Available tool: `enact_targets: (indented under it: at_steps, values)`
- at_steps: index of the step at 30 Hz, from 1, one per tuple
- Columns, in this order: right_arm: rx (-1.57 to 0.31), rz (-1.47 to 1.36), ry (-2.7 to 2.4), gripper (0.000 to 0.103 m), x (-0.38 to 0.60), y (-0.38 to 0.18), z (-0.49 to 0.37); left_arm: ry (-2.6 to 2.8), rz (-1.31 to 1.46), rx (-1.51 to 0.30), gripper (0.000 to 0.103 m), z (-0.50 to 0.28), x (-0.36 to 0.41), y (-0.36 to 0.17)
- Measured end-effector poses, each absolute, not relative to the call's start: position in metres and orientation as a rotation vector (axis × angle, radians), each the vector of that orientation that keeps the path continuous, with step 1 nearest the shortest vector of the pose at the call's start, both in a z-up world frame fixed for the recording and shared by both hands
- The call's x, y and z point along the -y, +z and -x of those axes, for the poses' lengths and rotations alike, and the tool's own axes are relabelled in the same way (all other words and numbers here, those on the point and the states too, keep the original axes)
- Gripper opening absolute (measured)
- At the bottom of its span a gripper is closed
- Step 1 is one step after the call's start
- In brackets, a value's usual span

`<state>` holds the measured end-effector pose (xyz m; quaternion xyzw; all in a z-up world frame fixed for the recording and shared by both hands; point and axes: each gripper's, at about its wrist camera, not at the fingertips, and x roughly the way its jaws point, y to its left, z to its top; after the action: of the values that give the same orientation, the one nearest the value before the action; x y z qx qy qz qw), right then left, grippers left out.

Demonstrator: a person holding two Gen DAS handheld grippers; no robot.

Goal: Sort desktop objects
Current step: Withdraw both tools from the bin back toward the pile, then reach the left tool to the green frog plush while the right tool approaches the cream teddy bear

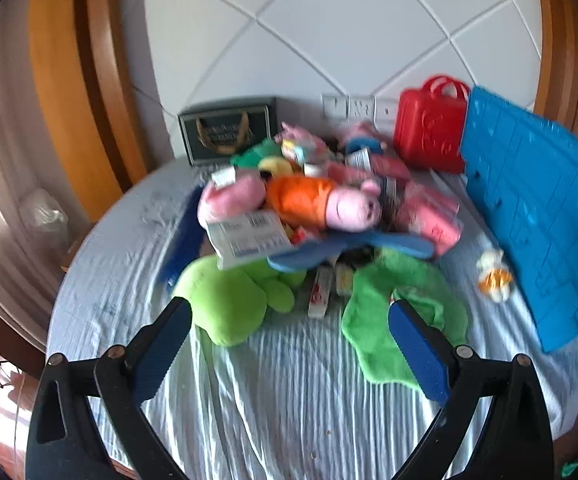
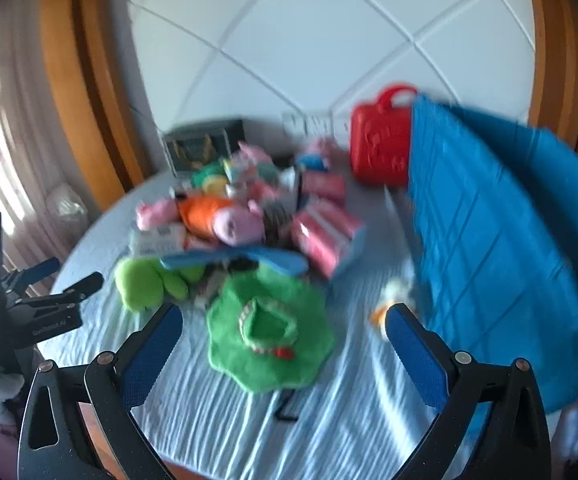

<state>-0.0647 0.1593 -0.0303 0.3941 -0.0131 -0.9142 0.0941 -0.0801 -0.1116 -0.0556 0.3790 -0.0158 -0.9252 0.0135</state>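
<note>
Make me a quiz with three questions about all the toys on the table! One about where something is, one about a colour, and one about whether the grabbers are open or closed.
1. Where is the red case?
A. At the back of the table, beside the blue bin
B. On the floor
C. In a gripper

2. What colour is the pig plush's body?
A. Purple
B. Orange
C. Black

3. How do the left gripper and right gripper stand?
A. Both shut on toys
B. One open, one shut
C. Both open, holding nothing

Answers:
1. A, it stands behind the toy pile, against the bin's edge.
2. B, orange body and pink head.
3. C, each pair of fingers is spread wide with only cloth and toys behind.
</note>
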Motion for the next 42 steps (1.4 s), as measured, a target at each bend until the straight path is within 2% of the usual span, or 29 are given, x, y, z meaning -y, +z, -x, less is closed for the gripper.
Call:
enact_targets:
  at_steps: [10, 17, 28, 35, 37, 39, 42]
  values:
    - [0.111, -1.494, -2.627, 0.103, -0.173, -0.127, 0.107, -2.779, -1.487, 0.011, 0.100, 0.125, 0.099, -0.135]
    - [0.159, -1.636, -2.525, 0.103, -0.198, -0.187, 0.140, -2.746, -1.640, 0.064, 0.100, 0.175, 0.043, -0.185]
    - [0.190, -1.709, -2.579, 0.103, -0.218, -0.239, 0.190, -2.680, -1.805, 0.095, 0.100, 0.230, 0.000, -0.247]
    - [0.183, -1.688, -2.713, 0.103, -0.229, -0.259, 0.205, -2.786, -1.839, -0.166, 0.103, 0.248, 0.010, -0.266]
    - [0.189, -1.682, -2.733, 0.103, -0.233, -0.264, 0.207, -2.825, -1.831, 0.018, 0.103, 0.247, -0.001, -0.270]
    - [0.212, -1.686, -2.755, 0.103, -0.239, -0.271, 0.208, -2.888, -1.803, 0.128, 0.103, 0.243, -0.011, -0.272]
    - [0.236, -1.654, -2.788, 0.103, -0.244, -0.275, 0.206, -2.920, -1.769, 0.123, 0.103, 0.241, -0.010, -0.273]
